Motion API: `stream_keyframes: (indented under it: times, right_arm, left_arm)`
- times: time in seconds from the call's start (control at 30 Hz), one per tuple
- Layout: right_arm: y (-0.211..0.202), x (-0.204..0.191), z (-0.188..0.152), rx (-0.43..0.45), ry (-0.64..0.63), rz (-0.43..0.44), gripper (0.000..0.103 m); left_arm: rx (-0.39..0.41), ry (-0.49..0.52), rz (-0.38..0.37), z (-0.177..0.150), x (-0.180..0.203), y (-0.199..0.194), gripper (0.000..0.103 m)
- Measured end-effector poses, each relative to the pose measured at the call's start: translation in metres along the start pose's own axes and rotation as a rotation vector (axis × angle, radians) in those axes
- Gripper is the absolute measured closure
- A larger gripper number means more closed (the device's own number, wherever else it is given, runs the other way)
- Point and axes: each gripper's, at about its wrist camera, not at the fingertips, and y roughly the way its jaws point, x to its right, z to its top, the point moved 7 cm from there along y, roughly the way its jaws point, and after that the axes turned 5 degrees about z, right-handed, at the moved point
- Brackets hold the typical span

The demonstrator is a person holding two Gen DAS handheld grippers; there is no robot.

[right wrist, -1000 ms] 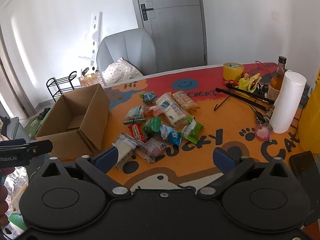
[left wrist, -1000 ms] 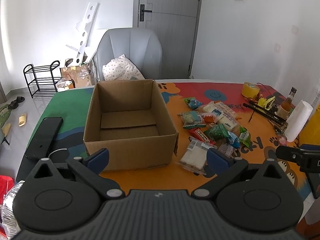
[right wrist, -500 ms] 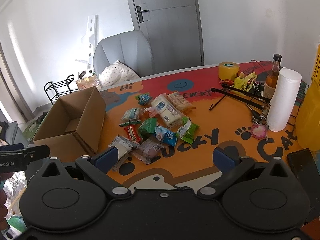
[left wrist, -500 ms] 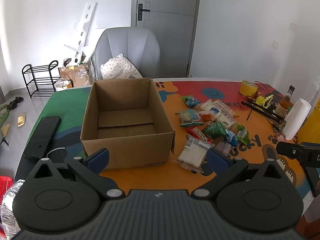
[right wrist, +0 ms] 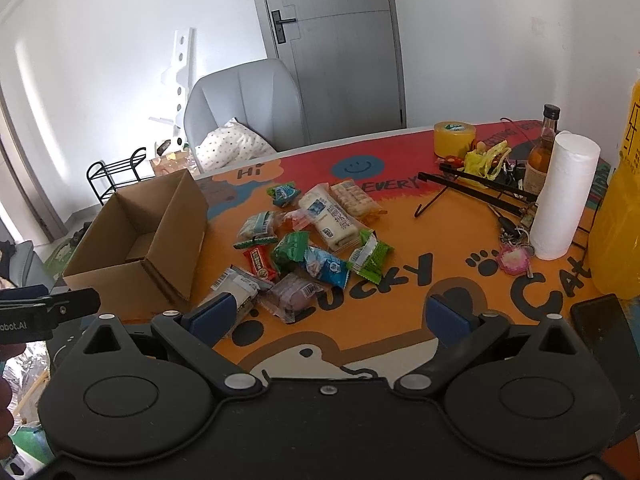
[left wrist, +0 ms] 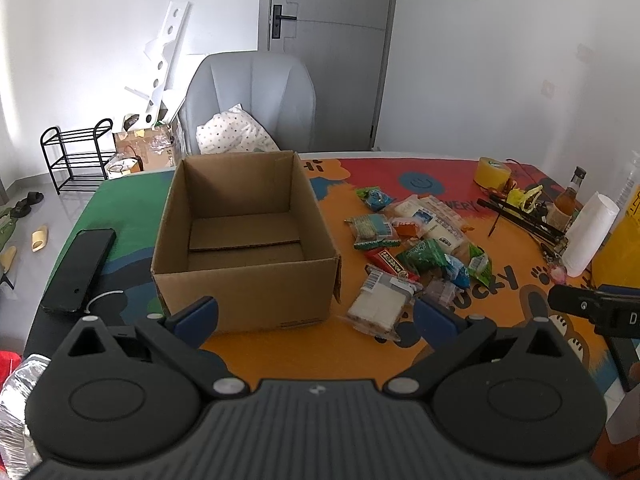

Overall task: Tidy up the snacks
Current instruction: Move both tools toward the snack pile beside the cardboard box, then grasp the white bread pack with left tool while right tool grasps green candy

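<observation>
An open, empty cardboard box stands on the colourful table mat; it also shows at the left in the right wrist view. A heap of several wrapped snacks lies to the right of the box, and shows mid-table in the right wrist view. A white sandwich pack lies nearest me. My left gripper is open and empty, held above the table's near edge in front of the box. My right gripper is open and empty, held before the snack heap.
A black phone lies left of the box. A paper towel roll, a brown bottle, a yellow tape roll, a black wire stand and a yellow jug crowd the right side. A grey chair stands behind the table.
Both grippers have drawn back and up a little, so the box and snacks look smaller and farther. Nothing on the table has moved.
</observation>
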Motion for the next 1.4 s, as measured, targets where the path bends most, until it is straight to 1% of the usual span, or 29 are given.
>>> stream_keyframes:
  times: [0.23,0.53,0.73,0.8,0.93,0.97,1.0,1.07,1.17,1.27,1.4]
  right_arm:
    - [0.010,0.005,0.000,-0.016,-0.001,-0.006,0.000]
    - [0.031,0.024,-0.002,-0.042,-0.004,-0.024,0.000]
    - [0.048,0.040,-0.001,-0.062,-0.006,-0.028,0.000]
    - [0.054,0.045,-0.001,-0.073,-0.009,-0.021,0.000]
    - [0.065,0.053,0.003,-0.065,-0.002,0.002,0.000]
    - [0.069,0.054,0.004,-0.065,0.002,0.007,0.002]
    - [0.072,0.056,0.005,-0.064,0.007,0.014,0.004]
    - [0.080,0.060,0.008,-0.071,0.016,0.036,0.013]
    - [0.092,0.066,0.010,-0.088,0.033,0.062,0.019]
    - [0.103,0.070,0.012,-0.096,0.033,0.081,0.025]
    - [0.121,0.076,0.014,-0.121,0.049,0.110,0.031]
  left_arm:
    - [-0.012,0.004,-0.007,0.001,0.005,0.010,0.000]
    - [-0.039,0.027,-0.056,-0.001,0.027,0.032,0.000]
    - [-0.038,0.043,-0.098,0.000,0.048,0.052,0.000]
    - [-0.043,0.048,-0.103,0.001,0.056,0.060,0.001]
    - [-0.057,0.051,-0.128,-0.001,0.068,0.075,0.004]
    - [-0.059,0.051,-0.129,-0.002,0.070,0.079,0.008]
    - [-0.061,0.049,-0.129,-0.002,0.071,0.082,0.009]
    - [-0.068,0.040,-0.131,-0.002,0.075,0.090,0.013]
    - [-0.075,0.037,-0.120,-0.002,0.080,0.102,0.019]
    - [-0.084,0.038,-0.097,-0.003,0.084,0.112,0.021]
    - [-0.110,0.032,-0.080,-0.007,0.086,0.125,0.023]
